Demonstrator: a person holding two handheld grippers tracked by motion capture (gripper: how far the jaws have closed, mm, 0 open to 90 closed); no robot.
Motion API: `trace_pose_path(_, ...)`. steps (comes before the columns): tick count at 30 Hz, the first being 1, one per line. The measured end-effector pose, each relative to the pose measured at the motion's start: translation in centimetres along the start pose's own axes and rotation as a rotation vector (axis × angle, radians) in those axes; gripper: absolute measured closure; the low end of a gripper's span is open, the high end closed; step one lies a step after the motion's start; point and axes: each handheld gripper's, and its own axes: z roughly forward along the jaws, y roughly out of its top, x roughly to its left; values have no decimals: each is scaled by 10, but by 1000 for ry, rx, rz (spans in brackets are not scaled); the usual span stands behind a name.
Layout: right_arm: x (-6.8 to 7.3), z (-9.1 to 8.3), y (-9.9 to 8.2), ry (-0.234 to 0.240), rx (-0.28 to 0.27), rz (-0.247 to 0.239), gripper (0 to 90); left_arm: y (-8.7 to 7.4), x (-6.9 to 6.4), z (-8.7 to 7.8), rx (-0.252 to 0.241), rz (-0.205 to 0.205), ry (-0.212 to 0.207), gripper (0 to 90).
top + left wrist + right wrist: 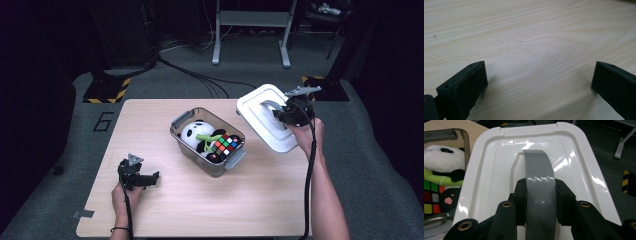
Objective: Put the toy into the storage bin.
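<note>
Fingers right (540,195): clamped on lid's grey handle (539,170) | fingers left (539,82): apart, over table (529,30)

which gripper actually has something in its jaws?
The right gripper: shut on the white lid's grey handle. The left gripper is open over bare table.

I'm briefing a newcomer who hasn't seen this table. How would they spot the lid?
Start at the clear bin in the middle of the wooden table. To its right, the right gripper holds the lid tilted above the table's edge. It is white, with a grey handle.
</note>
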Motion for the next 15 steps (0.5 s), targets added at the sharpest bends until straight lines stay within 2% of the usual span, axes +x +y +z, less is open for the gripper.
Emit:
trace_pose_path(10, 18, -4, 20, 37, -16, -50, 667, 0, 0, 0, -1, -1, 1, 0)
trace_pose_path(15, 27, -4, 28, 63, -23, -56, 667, 0, 0, 0, -2, -1, 2, 1)
